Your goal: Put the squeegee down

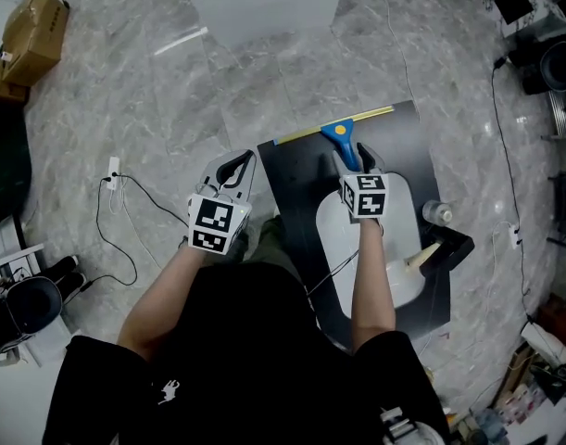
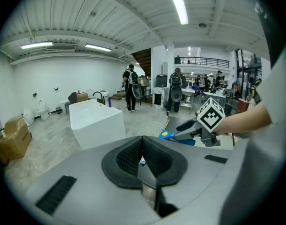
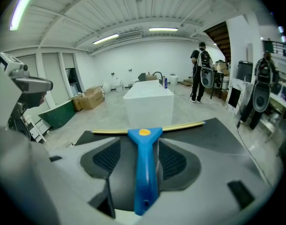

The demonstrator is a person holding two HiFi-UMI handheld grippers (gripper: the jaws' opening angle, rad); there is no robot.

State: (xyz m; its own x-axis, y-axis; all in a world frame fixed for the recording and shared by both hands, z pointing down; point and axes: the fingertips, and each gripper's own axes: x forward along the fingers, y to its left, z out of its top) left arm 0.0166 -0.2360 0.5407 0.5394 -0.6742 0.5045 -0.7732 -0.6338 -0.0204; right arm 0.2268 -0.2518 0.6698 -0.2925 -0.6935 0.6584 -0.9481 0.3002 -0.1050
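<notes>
The squeegee [image 1: 343, 137] lay flat at the far edge of the black mat [image 1: 296, 184], its blade running along that edge and its handle pointing back toward the person, which read as the put-down already made rather than a carry. The right gripper [image 1: 361, 160] hung just over the handle with its jaws spread wide; in the right gripper view the handle ran up between the two ribbed pads with a gap showing at either side, so nothing was pinched and the tool seemed to rest on the mat by its own weight. That spread was probably there so the hand could lift clear without dragging the handle along. The left gripper [image 1: 234, 167] was held off the near-left side of the mat, over bare floor, jaws pressed together on nothing, apparently just kept out of the way since the job needed one hand only. A white oval piece [image 1: 405, 230] took up the middle of the mat under the right forearm, and a small bottle [image 1: 437, 213] stood at the mat's right edge, both well clear of the blade. A white tub [image 1: 264, 3] stood on the floor beyond the mat's far edge. The squeegee itself had a bright blue plastic handle, slim and flaring into a triangular head with a yellow round spot on it, and a long thin yellowish blade bar set crosswise, straight and level on the mat.
</notes>
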